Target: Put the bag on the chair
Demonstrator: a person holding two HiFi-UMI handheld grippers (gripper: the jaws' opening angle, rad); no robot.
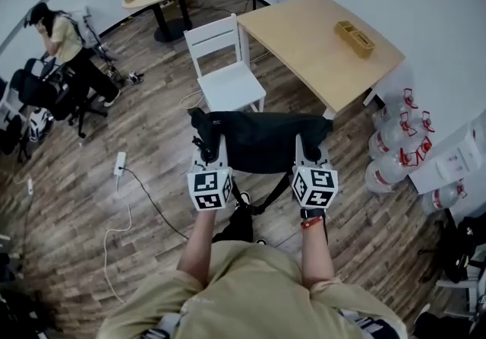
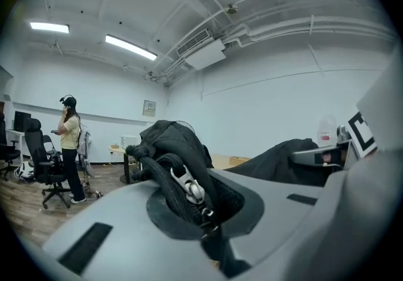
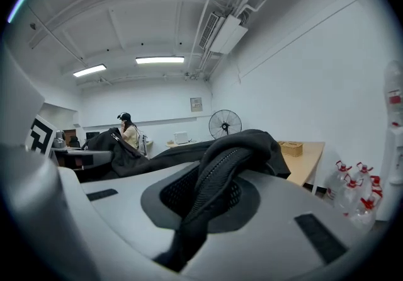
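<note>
Wood floor (image 1: 76, 254); bag (image 1: 262, 144) long axis left-right, left gripper (image 1: 209, 150) and right gripper (image 1: 311, 150) jaws pinching ends.

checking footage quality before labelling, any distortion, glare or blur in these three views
Head view: strong fisheye bowing, even light, the black bag sharp. Left gripper view: dark round vignette, ceiling light strips blown out white, the bag's zipper pull crisp up close. Right gripper view: same vignette, a light strip glaring, the strap with its mesh texture readable.
</note>
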